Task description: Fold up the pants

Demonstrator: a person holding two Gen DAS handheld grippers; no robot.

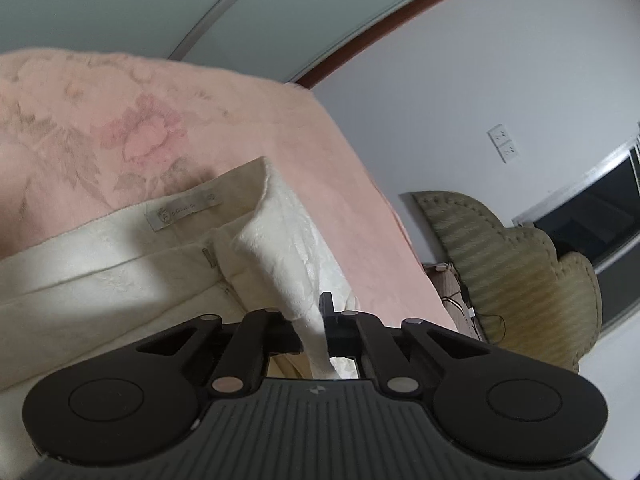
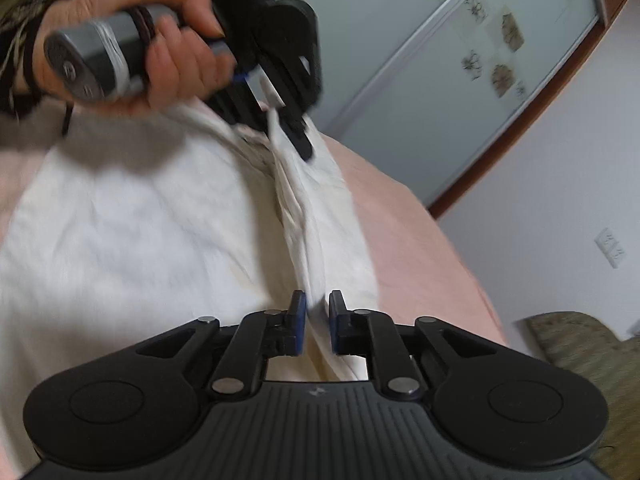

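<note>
The cream-white pants (image 1: pixel 100 280) are seen spread over a pink floral bedspread (image 1: pixel 160 112), with the waistband end lifted off the bed. In the left wrist view, a fold of the waistband fabric is drawn up into a ridge and is pinched between the jaws of the left gripper (image 1: pixel 316 320), which are clenched on the cloth; the fabric passes between the fingers and down toward the camera. A small sewn label (image 1: pixel 182 212) is seen on the inside of the waistband, left of the raised fold, and a zip opening is visible below it.

In the right wrist view, the pants (image 2: pixel 140 232) are stretched in a long ridge running from near to far. The near end of that ridge is held between the blue pads (image 2: pixel 299 320) of the right gripper (image 2: pixel 318 324), whose jaws are closed against the cloth with only the fabric's thickness between them. At the far end of the ridge, the left gripper (image 2: pixel 294 136) is seen from outside, gripped by the person's left hand (image 2: pixel 160 48), with cloth caught at its tips. This part of the view is blurred.

The bedspread (image 2: pixel 420 240) is seen to the right of the pants. Beyond the bed, a frosted glass wardrobe door (image 2: pixel 420 80) with a brown frame, a white wall with a socket plate (image 1: pixel 503 143), and an olive padded chair (image 1: pixel 520 272) are visible.
</note>
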